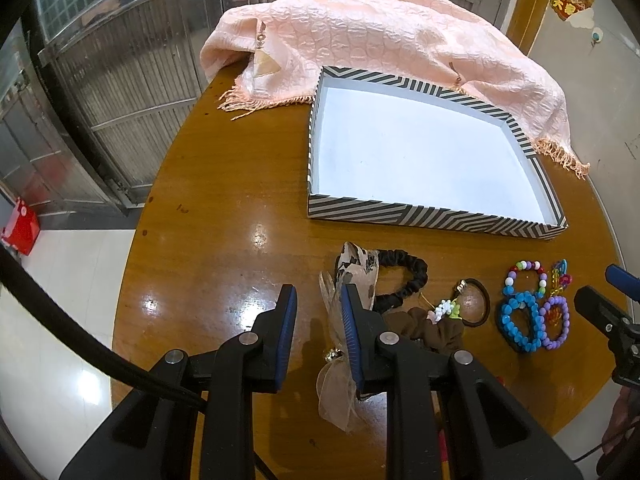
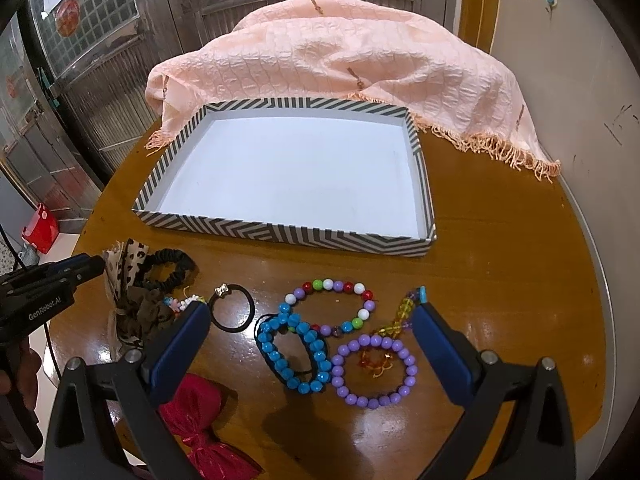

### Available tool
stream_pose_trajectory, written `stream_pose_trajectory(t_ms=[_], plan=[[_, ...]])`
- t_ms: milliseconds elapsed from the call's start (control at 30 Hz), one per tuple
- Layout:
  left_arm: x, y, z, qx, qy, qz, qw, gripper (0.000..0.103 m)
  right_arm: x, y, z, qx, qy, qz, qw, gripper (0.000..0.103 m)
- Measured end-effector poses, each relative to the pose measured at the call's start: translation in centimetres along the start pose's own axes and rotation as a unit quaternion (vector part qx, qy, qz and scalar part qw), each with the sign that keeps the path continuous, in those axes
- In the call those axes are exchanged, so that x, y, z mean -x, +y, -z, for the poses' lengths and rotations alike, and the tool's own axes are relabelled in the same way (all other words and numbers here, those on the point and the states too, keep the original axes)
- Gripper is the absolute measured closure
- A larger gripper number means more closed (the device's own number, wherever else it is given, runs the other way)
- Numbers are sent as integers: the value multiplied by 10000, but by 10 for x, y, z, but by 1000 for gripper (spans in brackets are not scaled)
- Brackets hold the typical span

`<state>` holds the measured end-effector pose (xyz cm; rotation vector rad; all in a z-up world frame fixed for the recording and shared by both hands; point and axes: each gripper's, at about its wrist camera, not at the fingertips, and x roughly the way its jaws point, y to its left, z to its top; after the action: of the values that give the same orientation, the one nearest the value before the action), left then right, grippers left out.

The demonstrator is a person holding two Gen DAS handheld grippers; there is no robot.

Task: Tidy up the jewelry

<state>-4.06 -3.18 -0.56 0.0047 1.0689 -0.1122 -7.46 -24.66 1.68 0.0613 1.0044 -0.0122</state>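
Observation:
My left gripper (image 1: 320, 298) hovers low over the wooden table, jaws partly apart, nothing pinched. A sheer leopard-print ribbon bow (image 1: 358, 268) lies under its right finger (image 1: 354, 312). Beside it are a black scrunchie (image 1: 408, 272), a brown scrunchie (image 1: 438, 330) and a thin black hair tie (image 1: 482, 300). My right gripper (image 2: 310, 312) stands wide open above a blue bead bracelet (image 2: 296, 354), a purple bracelet (image 2: 376, 370) and a multicolour bracelet (image 2: 332, 304). The striped tray (image 2: 280, 236), white inside, holds nothing.
A pink fringed scarf (image 2: 340, 60) is heaped behind the tray (image 1: 400, 216). A red bow (image 2: 200, 420) lies near the table's front edge. The round table drops off at left and right. Metal gates stand behind; a red object (image 1: 20, 228) sits on the floor.

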Motion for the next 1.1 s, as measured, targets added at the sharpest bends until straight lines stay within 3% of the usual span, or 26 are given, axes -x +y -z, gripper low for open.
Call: stream_pose_trajectory(t_ms=[1100], plan=[[-2, 7, 4, 108, 145, 127, 9998, 82, -8, -5, -2, -18, 149, -111, 9998, 1]])
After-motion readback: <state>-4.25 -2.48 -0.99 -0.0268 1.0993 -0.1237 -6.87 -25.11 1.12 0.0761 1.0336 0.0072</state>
